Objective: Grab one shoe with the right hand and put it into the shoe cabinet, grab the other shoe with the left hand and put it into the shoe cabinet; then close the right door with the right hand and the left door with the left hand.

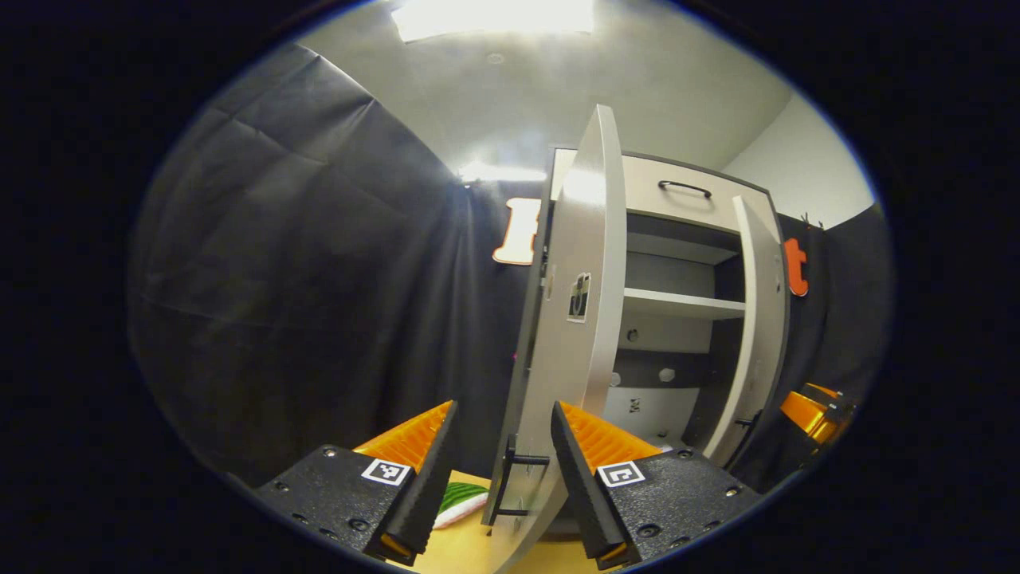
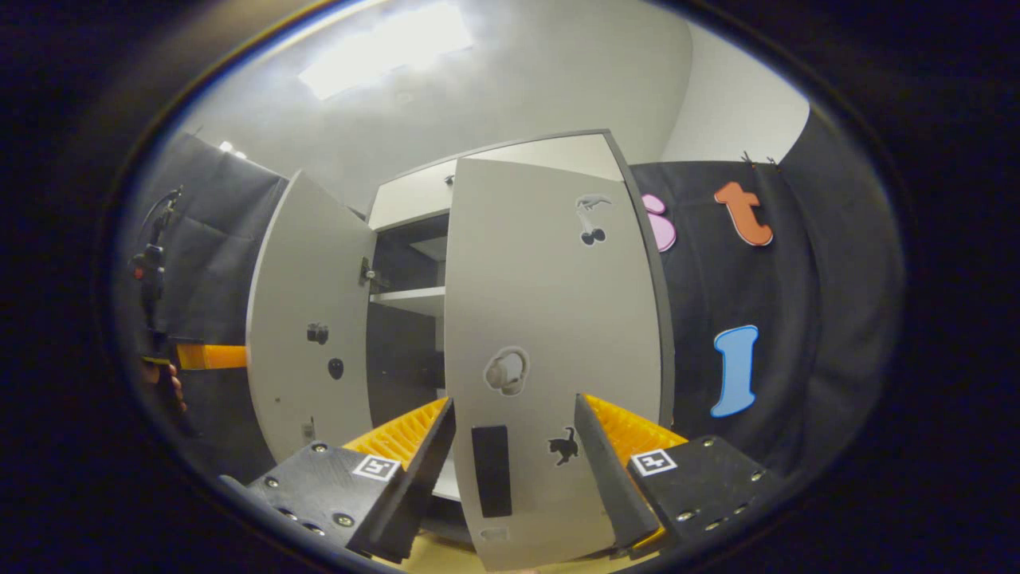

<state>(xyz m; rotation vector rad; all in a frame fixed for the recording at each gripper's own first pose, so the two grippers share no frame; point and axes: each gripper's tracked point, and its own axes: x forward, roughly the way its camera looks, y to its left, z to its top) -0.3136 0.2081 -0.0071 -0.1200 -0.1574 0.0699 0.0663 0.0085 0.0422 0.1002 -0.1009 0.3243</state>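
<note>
Left gripper [image 1: 502, 478]: jaws spread wide at 6 o'clock of the left gripper view, holding nothing; the edge of the left door stands in the gap between the fingers, and contact cannot be told.
Right gripper [image 2: 514, 470]: jaws wide apart at 6 o'clock of the right gripper view, gripping nothing; the right door's face fills the gap between the fingers.
Shoe [image 1: 460, 501]: a green and white piece lies low at 6 o'clock on the tan surface [image 1: 470, 550], just left of the left door's foot.
Left door [image 1: 575, 319]: open, seen edge-on, its dark handle [image 1: 518, 478] low between the fingers.
Right door [image 2: 550, 351]: partly swung open, stickers on its face.
Shoe cabinet [image 1: 677, 303]: beyond both doors at 2 o'clock, shelf [image 1: 681, 303] bare; what lies lower inside is hidden.
Ceiling light [image 1: 494, 16]: at 12 o'clock.
</note>
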